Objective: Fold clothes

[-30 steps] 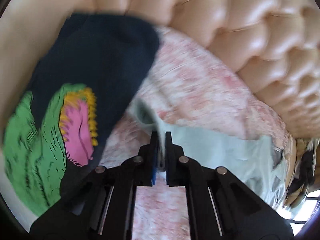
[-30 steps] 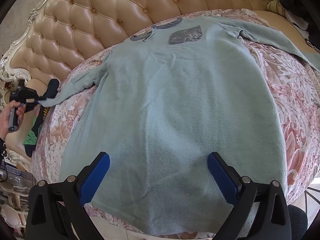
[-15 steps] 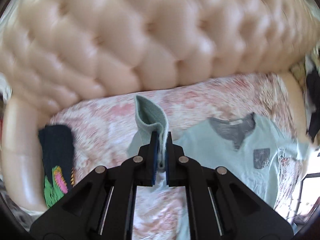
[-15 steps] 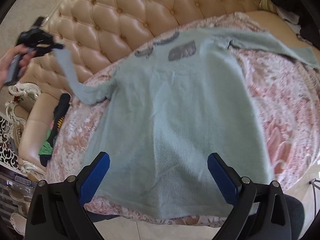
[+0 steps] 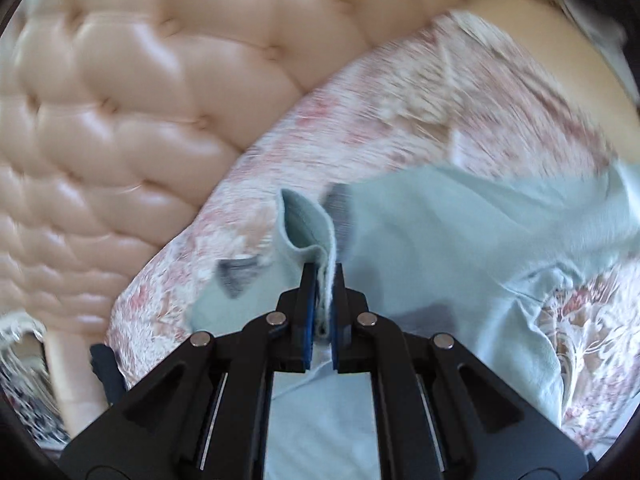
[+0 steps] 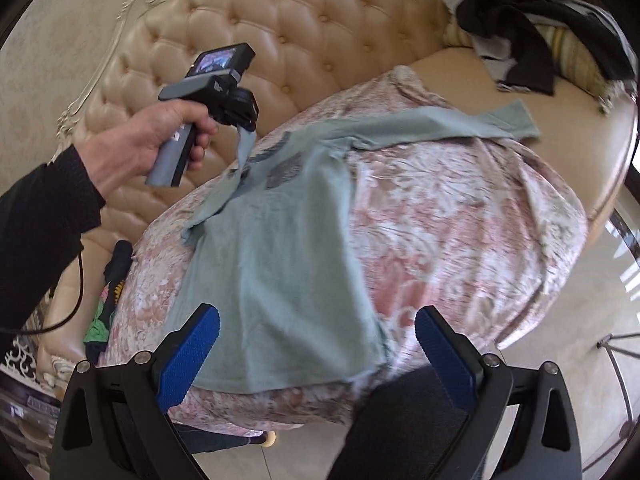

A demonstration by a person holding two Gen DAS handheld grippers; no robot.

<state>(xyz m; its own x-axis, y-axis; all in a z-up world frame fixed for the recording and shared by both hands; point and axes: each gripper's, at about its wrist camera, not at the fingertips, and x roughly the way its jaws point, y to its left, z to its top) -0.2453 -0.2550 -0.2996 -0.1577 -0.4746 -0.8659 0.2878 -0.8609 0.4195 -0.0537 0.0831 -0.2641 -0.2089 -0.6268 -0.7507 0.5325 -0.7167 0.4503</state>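
A pale green long-sleeved shirt (image 6: 280, 248) lies on the pink floral cover (image 6: 460, 216) of a sofa, its left side folded over the body. My left gripper (image 5: 322, 276) is shut on the cuff of the left sleeve (image 5: 304, 220) and holds it up above the collar area. In the right wrist view a hand holds that left gripper (image 6: 240, 120) near the backrest, with the sleeve (image 6: 232, 168) hanging from it. The other sleeve (image 6: 460, 126) stretches out to the far right. My right gripper (image 6: 316, 336) is open above the shirt's hem, with nothing between its fingers.
The tufted beige backrest (image 6: 304, 36) rises behind the shirt. A dark garment with a green and pink print (image 6: 110, 292) lies at the sofa's left end. Black and striped clothes (image 6: 532, 20) are piled at the far right. Tiled floor (image 6: 580, 360) lies to the right.
The left gripper has swung the sleeve from the sofa's left end up and over towards the shirt's collar, folding the shirt's left side inward. The right gripper has pulled back and risen, still open.
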